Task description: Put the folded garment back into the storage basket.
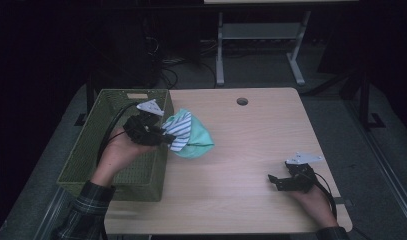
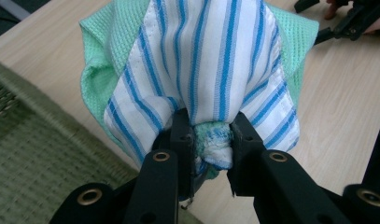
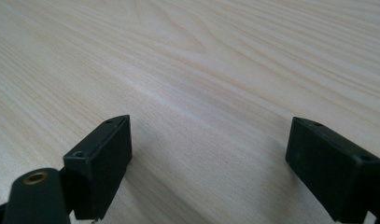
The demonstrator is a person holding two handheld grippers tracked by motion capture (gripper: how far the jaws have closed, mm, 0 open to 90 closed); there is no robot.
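Two cloths [image 1: 188,134] bunched together as one bundle – one white with blue stripes, one mint green – pinched in the left gripper [image 1: 167,136]. Clamped on a gathered fold of both, jaws pressed against the wad from either side, as seen in the left gripper view [image 2: 212,148]. Hanging off the jaw tips, the bundle, with its lower end close to or resting on the wooden table [image 1: 251,145], just beside the right wall of the green basket [image 1: 116,145]. Striped cloth [image 2: 211,60] in front in the left gripper view, green cloth [image 2: 103,56] wrapped behind and showing at both sides. Gripper body and left hand [image 1: 118,150] over the basket's inside, near its far right corner; black cable trailing back across the basket.

Right gripper [image 1: 274,181] well apart from the bundle, low at the near right part of the table, held in the right hand [image 1: 313,197]. Jaws spread wide, nothing between them – bare pale wood grain [image 3: 211,84] under and between the two black pads [image 3: 103,154] in the right gripper view. Pointed left across the table, toward the side with the basket.

Round hole [image 1: 242,101] in the tabletop near its far edge.
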